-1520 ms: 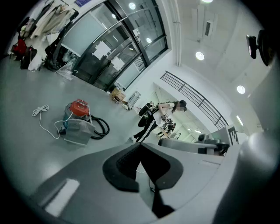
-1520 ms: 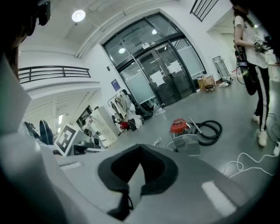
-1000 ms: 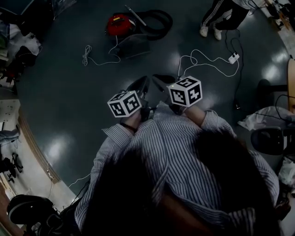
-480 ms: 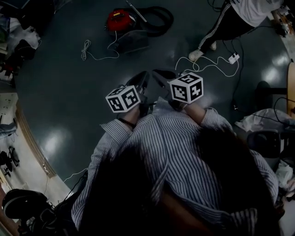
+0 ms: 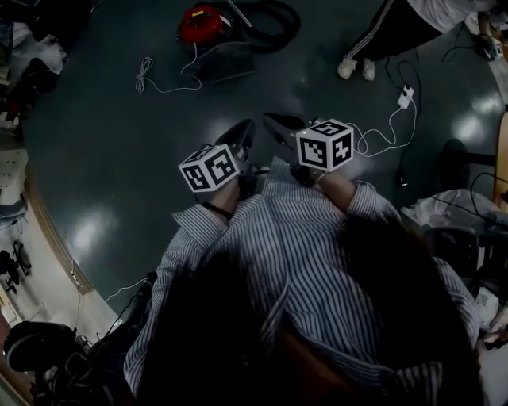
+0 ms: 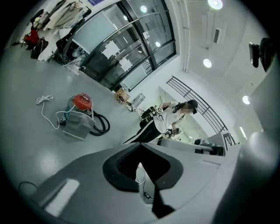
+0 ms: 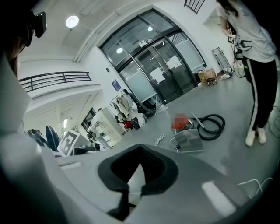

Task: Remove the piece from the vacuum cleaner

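- Here, the left gripper (image 5: pixel 240 136) was held over the dark floor (image 5: pixel 119 158), its jaws together on nothing.
- The right gripper (image 5: pixel 279 125), just beside it, likewise had its jaws together and empty.
- The red vacuum cleaner (image 5: pixel 200 24) stood on the floor well ahead of both grippers, with its black hose (image 5: pixel 274 24) coiled alongside.
- A grey bin (image 5: pixel 226 62) sat just beside the cleaner.

The floor (image 5: pixel 111 143) is dark, smooth and shiny, with bright spots of light on it. In the upper middle of the right gripper view stands a big wall of glass doors (image 7: pixel 159 65) with dark frames. The walls (image 6: pixel 173 72) are white. Round lamps (image 6: pixel 207 63) glow in the white ceiling. A railing (image 7: pixel 52 79) runs along an upper level at the left.
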Available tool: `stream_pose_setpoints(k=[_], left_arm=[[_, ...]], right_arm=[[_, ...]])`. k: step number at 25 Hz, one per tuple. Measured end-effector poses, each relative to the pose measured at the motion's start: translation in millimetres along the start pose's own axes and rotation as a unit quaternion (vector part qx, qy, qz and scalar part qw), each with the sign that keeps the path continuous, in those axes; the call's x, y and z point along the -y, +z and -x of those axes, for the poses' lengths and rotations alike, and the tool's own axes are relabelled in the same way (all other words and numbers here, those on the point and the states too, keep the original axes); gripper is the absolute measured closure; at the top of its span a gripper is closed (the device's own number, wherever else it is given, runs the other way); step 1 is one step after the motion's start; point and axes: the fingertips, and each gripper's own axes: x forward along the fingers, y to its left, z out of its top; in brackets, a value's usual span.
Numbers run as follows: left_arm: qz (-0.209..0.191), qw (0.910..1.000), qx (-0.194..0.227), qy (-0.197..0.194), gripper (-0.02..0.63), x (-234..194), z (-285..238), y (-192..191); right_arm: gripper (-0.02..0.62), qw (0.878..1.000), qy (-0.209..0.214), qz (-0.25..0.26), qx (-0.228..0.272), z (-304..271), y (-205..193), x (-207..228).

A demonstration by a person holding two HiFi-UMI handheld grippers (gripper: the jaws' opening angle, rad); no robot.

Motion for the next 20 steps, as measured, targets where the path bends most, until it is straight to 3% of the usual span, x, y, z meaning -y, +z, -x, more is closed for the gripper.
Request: stream_pose_setpoints(k=[8, 20], left_arm=[[0.014, 0.9998, -0.011, 0.006, 0.603, -43.1, -33.6, 32.4], [-0.026, 0.9994, -0.012, -0.021, 0.603, -122.7, -103.5, 201.0]], right_arm=[[0.594, 1.0, -0.013, -0.011, -0.012, -46.8, 25.2, 31.9], [0.594, 0.999, -0.04, 0.009, 0.017, -178.5, 155.5, 79.8]])
